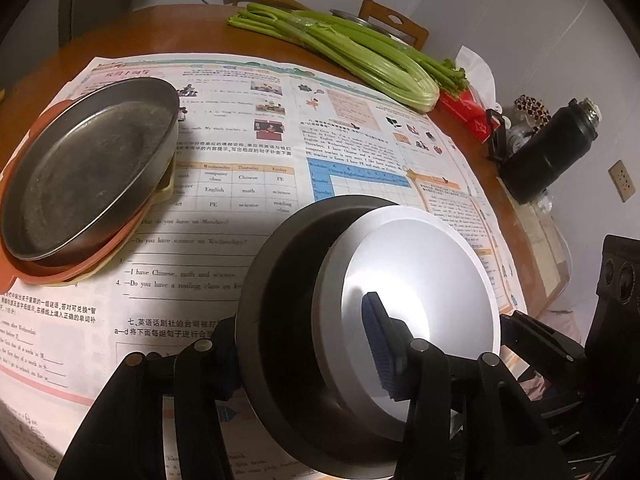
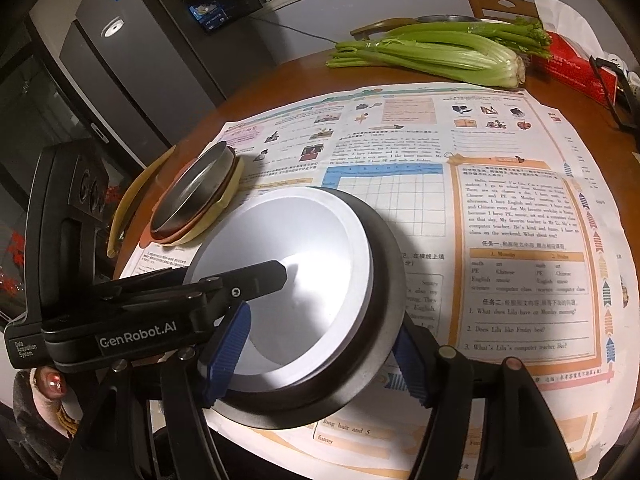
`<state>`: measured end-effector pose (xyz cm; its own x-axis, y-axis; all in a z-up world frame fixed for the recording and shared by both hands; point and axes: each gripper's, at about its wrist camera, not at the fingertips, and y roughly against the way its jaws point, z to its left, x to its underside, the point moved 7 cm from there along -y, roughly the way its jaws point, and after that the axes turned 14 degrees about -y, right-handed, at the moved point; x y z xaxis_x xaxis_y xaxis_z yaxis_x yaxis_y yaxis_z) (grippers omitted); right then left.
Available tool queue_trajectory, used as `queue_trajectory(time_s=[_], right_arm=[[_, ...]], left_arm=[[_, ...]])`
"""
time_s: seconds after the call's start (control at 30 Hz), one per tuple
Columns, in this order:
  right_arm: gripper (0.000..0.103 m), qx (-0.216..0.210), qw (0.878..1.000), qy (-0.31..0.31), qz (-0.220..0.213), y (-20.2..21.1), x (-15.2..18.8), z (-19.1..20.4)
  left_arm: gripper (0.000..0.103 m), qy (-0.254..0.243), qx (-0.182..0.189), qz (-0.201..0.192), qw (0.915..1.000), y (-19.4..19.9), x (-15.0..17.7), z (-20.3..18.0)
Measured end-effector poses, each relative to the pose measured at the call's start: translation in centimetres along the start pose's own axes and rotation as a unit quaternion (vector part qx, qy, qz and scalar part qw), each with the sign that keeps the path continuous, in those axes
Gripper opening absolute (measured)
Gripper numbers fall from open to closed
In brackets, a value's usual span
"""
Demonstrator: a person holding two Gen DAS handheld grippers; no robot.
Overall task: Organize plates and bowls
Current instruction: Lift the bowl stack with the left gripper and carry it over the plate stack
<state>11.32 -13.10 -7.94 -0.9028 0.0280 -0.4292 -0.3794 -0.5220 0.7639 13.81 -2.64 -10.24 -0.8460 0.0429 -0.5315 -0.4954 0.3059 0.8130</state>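
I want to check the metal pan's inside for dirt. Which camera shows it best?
The left wrist view: the metal pan sits large and near, its dull scuffed floor open to the lens. The right wrist view shows the same pan smaller, at a slant, mostly rim and a glare-streaked floor.

A round wooden table (image 2: 280, 76), grey fridge (image 2: 120, 60) behind.

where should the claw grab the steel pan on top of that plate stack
Probably pinch the steel pan by its upright side wall, one finger inside and one outside, since it looks too wide and shallow to span. Come from the side facing the black bowl: the pan is tilted, and there its edge stands clear of the orange plate.
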Motion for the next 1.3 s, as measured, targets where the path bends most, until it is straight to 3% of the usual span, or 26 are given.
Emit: queue_trajectory(time_s=[0.43,1.3], right_arm=[[0.069,-0.007,1.000,0.007,0.002,-0.2,-0.1,1.5],[0.069,-0.040,0.996,0.076,-0.019,0.4,-3.8,9.2]], left_arm=[[0.052,0.008,-0.005,-0.010,0.9999,1.2,0.0,0.9],[0.053,0.038,-0.037,-0.086,0.9949,8.1,-3.3,5.6]])
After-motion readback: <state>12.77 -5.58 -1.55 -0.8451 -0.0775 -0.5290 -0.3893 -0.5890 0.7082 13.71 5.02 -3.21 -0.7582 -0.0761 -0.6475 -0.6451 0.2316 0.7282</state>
